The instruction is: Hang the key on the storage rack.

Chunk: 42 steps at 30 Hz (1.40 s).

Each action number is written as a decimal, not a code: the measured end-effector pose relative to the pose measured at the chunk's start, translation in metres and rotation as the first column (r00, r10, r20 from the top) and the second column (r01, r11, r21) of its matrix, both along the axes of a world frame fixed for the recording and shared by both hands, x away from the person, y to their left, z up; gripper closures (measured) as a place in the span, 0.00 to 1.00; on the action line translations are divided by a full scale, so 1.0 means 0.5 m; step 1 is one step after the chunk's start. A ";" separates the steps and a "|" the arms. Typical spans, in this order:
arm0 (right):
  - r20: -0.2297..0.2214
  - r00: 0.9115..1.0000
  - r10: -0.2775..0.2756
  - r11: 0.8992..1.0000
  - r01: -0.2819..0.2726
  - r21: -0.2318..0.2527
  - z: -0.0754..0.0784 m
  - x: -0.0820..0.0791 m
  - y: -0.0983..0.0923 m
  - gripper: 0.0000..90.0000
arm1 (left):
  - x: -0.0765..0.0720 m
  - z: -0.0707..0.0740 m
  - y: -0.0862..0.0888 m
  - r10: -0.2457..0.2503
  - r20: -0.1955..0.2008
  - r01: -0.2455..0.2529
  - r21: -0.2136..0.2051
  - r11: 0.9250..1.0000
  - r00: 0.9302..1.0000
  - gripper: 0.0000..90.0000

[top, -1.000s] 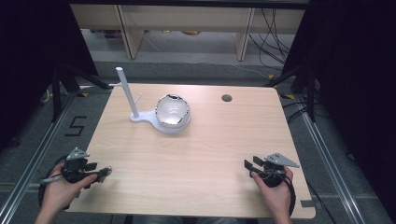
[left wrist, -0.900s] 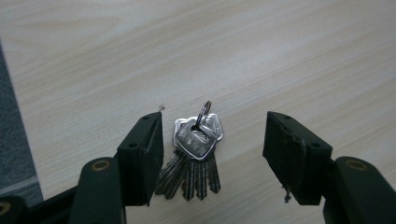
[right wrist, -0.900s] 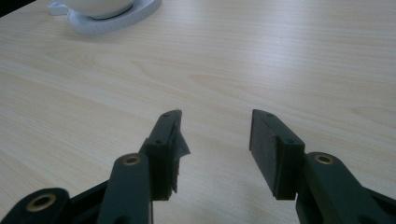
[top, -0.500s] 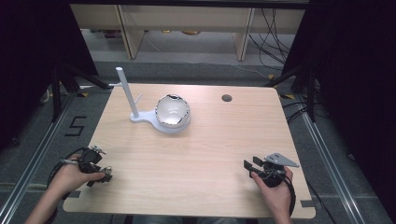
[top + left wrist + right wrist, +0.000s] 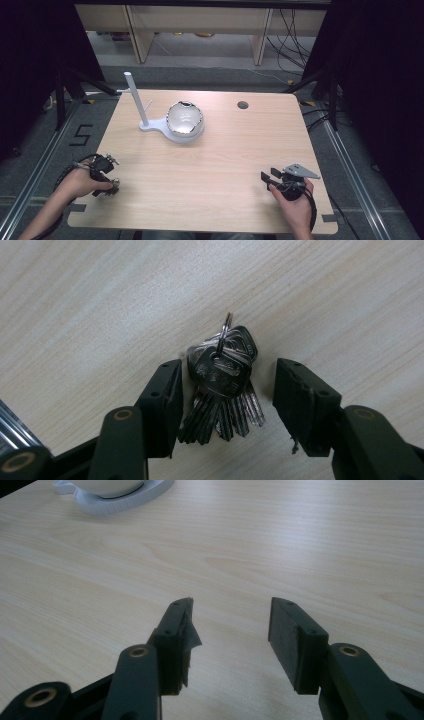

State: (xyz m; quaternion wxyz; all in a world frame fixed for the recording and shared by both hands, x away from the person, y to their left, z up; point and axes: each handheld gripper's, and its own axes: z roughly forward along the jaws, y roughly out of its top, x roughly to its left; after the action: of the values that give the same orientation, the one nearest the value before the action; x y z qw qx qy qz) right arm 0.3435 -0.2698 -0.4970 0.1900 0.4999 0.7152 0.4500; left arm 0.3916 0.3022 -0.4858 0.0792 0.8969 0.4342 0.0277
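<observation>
left gripper view: keys (image 5: 222,390) between parted left claw (image 5: 227,397); blades toward camera

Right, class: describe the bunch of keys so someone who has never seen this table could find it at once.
Start at the wooden table and go to its near left corner, where the left gripper points down at the top. The keys lie there between its open fingers: several silver keys fanned on one ring, the sole metal cluster, far from the white stand.
</observation>
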 end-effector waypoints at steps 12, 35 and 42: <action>-0.005 1.000 0.000 1.000 0.000 -0.010 0.000 0.000 -0.001 0.59 | 0.001 0.002 -0.013 0.010 -0.021 -0.010 0.009 1.000 1.000 0.72; -0.007 1.000 0.003 0.999 -0.004 -0.032 -0.002 0.001 0.004 0.58 | -0.009 0.023 0.004 0.115 -0.010 -0.115 -0.020 0.993 0.993 0.74; 0.002 1.000 0.000 1.000 0.000 -0.021 -0.001 0.001 0.003 0.58 | -0.009 0.044 0.005 0.123 0.001 -0.123 -0.027 0.992 0.992 0.74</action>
State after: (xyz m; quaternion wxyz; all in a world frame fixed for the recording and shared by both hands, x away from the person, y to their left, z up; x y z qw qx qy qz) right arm 0.3440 -0.2684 -0.4977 0.1961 0.4975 0.7197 0.4428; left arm 0.3873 0.3047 -0.4640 0.0903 0.8672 0.4889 0.0280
